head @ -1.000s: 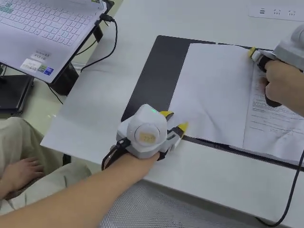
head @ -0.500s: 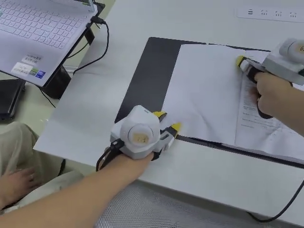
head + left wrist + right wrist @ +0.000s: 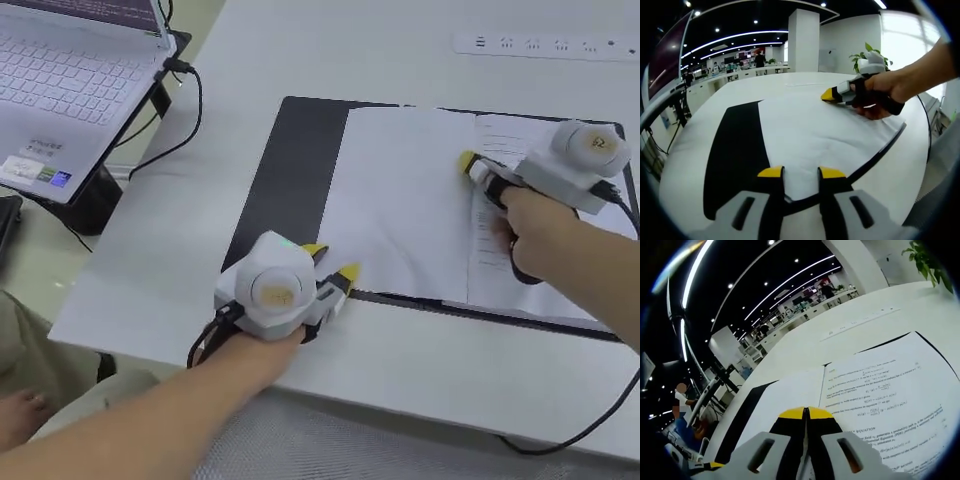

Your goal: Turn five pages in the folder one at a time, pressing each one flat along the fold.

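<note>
The folder lies open on the white table, its black inner cover bare at the left. A blank turned page lies over it, and a printed page sits to its right. My right gripper is shut, its yellow tips resting on the fold between the two pages. From its own view the shut tips sit where the blank sheet meets the printed page. My left gripper stands open at the blank page's near edge, holding nothing. The right gripper appears there too.
A laptop on a stand sits at the far left, with a black cable trailing onto the table. A white power strip lies at the back right. The table's front edge is close to the folder.
The right gripper has slid down the fold toward me from the page's top edge. The turned page lies flatter. The left gripper has stayed at the near edge. The camera shifted.
</note>
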Available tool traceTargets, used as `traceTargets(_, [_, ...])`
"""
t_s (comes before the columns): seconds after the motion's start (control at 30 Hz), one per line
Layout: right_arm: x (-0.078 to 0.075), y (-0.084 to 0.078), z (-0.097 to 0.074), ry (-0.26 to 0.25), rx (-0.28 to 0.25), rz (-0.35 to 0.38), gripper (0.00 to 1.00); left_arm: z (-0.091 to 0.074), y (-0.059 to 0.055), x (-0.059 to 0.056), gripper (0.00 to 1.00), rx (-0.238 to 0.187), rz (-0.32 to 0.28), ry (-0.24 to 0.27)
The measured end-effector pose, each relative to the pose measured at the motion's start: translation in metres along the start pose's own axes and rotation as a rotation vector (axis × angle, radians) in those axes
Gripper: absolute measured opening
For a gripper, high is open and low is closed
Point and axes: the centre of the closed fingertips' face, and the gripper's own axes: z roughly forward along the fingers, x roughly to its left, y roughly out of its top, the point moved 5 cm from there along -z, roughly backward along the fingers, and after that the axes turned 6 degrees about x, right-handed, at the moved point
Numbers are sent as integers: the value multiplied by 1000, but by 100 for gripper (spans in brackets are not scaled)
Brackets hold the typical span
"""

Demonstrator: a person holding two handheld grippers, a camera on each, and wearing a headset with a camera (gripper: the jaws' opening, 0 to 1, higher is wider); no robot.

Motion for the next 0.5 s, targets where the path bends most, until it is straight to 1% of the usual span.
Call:
traceTargets(0.03, [2, -3, -6, 0, -5, 1, 0, 0, 0, 0, 25, -1, -1, 0])
traceTargets(0.07, [2, -5, -10, -2, -11, 16, 0, 0, 0, 0, 25, -1, -1, 0])
traceTargets(0.2, [9, -17, -23, 17, -1, 30, 0, 1, -1, 1, 25, -3, 0, 0])
traceTargets(0.33, [14, -26, -32, 34, -8, 43, 0, 1, -1, 1, 25, -2, 0, 0])
traceTargets(0.5, [15, -33, -41, 29, -5, 55, 0, 0, 0, 0, 25, -3, 1, 0])
